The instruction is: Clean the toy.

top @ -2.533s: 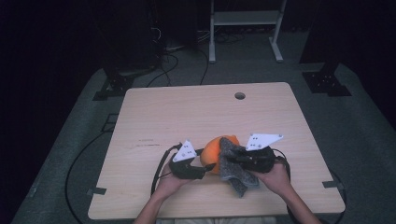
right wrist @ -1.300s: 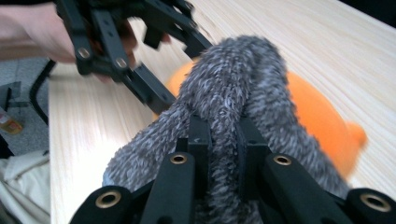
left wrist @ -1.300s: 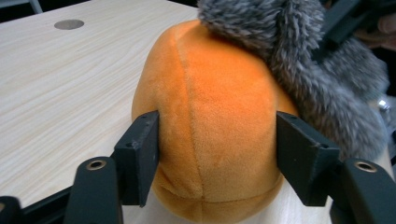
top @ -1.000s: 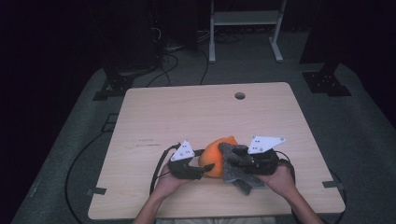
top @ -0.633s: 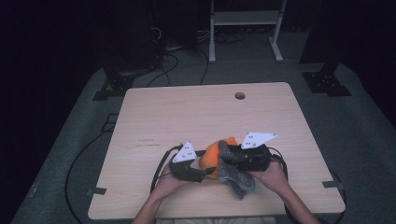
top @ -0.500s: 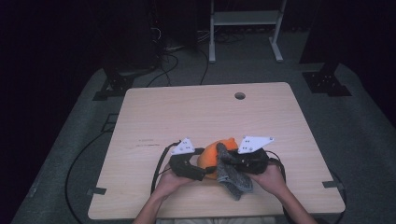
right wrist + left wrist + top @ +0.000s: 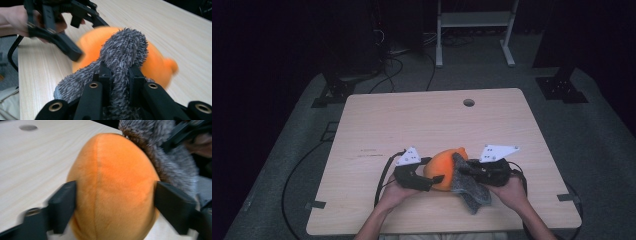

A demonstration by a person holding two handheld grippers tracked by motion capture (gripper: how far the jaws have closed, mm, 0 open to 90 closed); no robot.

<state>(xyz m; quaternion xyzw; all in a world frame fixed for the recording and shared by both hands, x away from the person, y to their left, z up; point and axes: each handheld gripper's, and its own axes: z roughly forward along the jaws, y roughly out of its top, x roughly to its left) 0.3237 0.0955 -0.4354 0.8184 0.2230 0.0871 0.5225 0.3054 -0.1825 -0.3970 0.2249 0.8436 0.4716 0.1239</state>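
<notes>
At the near middle of the pale wooden table, we are bracing the round orange plush toy with the left gripper, whose jaws have just been closing and are now straddling its sides. To its right, the right gripper is pinching the fuzzy grey cloth, its jaws having just closed on it. We judge that we are covering the toy, so next the cloth needs pulling leftward over it.

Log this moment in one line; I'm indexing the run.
left tool: around orange plush | right tool: shut on grey fuzzy cloth | both on table

Left gripper jaws just closing, straddling, right gripper jaws just closing, pinched, facing inward
</notes>
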